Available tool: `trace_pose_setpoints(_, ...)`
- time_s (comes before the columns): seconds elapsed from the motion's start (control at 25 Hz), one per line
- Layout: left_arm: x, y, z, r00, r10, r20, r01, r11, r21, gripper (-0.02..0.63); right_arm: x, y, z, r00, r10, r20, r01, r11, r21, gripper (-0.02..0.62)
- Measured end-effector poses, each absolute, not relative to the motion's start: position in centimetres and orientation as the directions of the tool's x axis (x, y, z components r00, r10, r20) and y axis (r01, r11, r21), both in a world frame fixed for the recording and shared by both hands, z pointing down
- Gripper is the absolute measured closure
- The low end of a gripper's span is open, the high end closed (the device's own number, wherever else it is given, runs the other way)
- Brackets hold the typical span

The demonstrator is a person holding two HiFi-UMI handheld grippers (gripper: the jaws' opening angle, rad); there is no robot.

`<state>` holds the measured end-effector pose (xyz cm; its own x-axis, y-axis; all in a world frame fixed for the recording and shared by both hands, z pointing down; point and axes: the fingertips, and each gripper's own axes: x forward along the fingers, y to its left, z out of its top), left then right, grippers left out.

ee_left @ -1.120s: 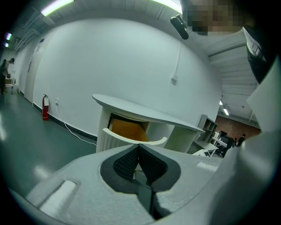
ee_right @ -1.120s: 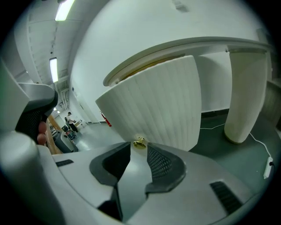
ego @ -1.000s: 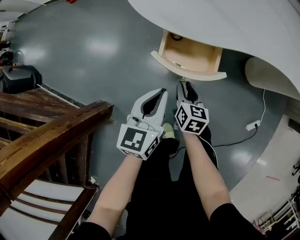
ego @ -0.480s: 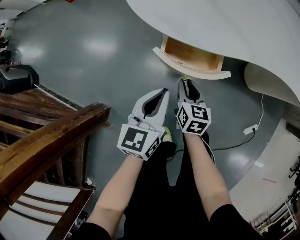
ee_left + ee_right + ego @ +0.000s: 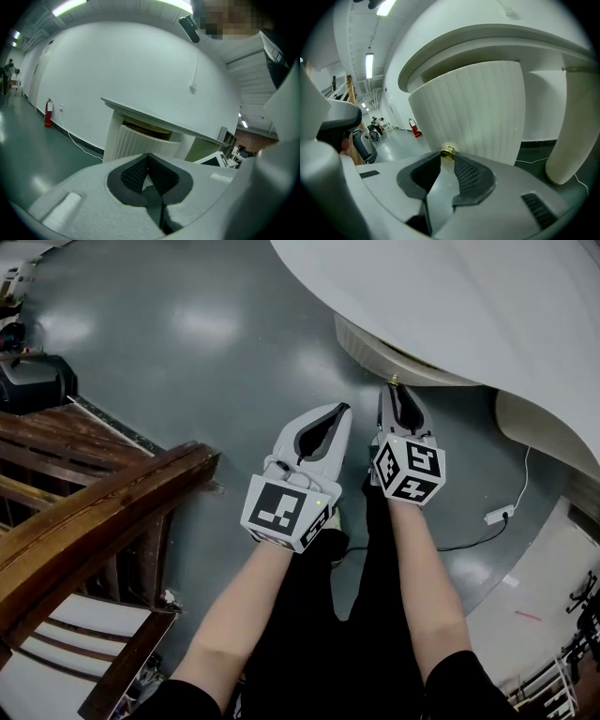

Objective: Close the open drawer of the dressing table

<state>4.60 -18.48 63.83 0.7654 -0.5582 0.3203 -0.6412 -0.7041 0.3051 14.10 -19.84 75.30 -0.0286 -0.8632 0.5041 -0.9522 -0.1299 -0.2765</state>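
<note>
The ribbed white drawer sits almost flush under the dressing table's white top. In the left gripper view a dark slit still shows above the drawer. My right gripper is at the drawer front. Its jaws are closing, and their tips pinch the small brass knob. My left gripper hangs just left of it, short of the drawer. It is shut with nothing between its pads.
A dark wooden chair stands at the left. The table's white leg is at the right, with a power strip and cable on the grey floor beside it. A black machine sits far left.
The drawer has slid from well open, its wooden inside showing, to nearly shut. Both grippers have moved forward toward the table, the right one staying at the knob.
</note>
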Motion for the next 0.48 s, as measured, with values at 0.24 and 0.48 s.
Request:
trace_pose_setpoints(0.24, 4.8, -20.8, 64.3, 0.757, -0.581, 0.299, -0.653, -0.689, 0.313, 0.597, 15.9, -22.7, 74.8, -0.005, -0.880, 0.475, -0.965, -0.121, -0.233, 0.495)
trace_pose_setpoints(0.48, 5.4, -22.4, 64.9, 0.748, -0.596, 0.292, -0.663, -0.677, 0.318, 0.597, 17.6, -25.2, 74.3, 0.001, -0.890, 0.456, -0.975, -0.102, -0.197, 0.495)
